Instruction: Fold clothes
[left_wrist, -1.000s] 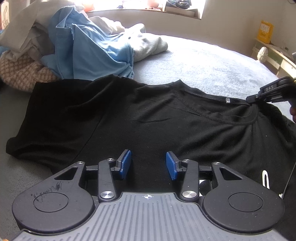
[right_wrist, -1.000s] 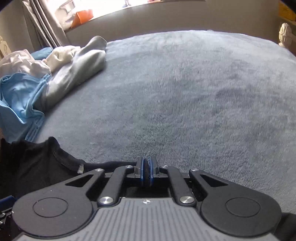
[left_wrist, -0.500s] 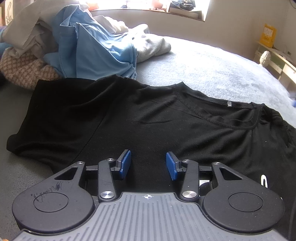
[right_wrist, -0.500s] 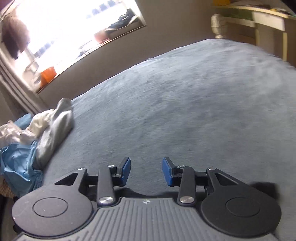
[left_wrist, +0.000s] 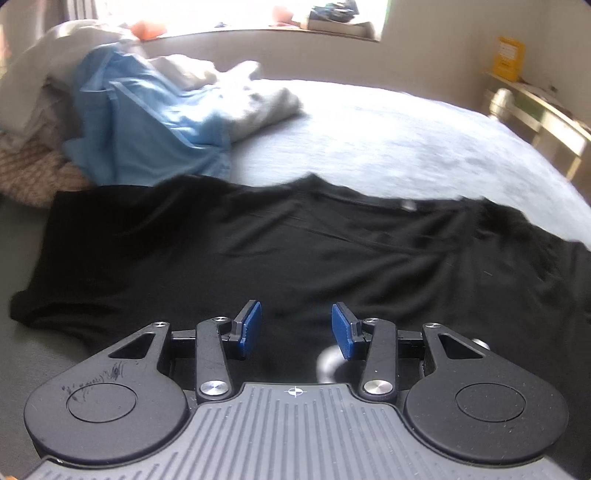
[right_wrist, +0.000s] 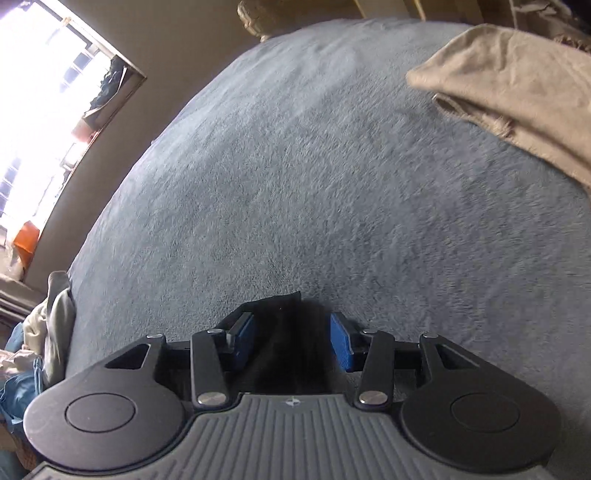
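Two tools work over one black T-shirt (left_wrist: 295, 251), which lies spread flat across the near edge of the bed (left_wrist: 424, 140), neckline toward the far side. Nearest the left wrist camera, the left tool (left_wrist: 295, 328) hovers over the shirt's lower body with its blue pads spread and nothing between them; it seems poised to pick up a hem or side for the first fold. The right tool (right_wrist: 291, 338) has just been opening its jaws, and they now stand apart over a dark corner of the shirt (right_wrist: 284, 332) at the garment's right side. That cloth lies in the gap, but the pads do not press on it, so I judge it is lining up a grasp there rather than holding. The shirt looks smoothed out so that a fold can fall cleanly. Beyond it, toward the bed's far left corner, a heap of unfolded laundry waits, a light blue garment (left_wrist: 155, 125) on top. A beige garment (right_wrist: 517, 92) lies near the bed's far right edge.
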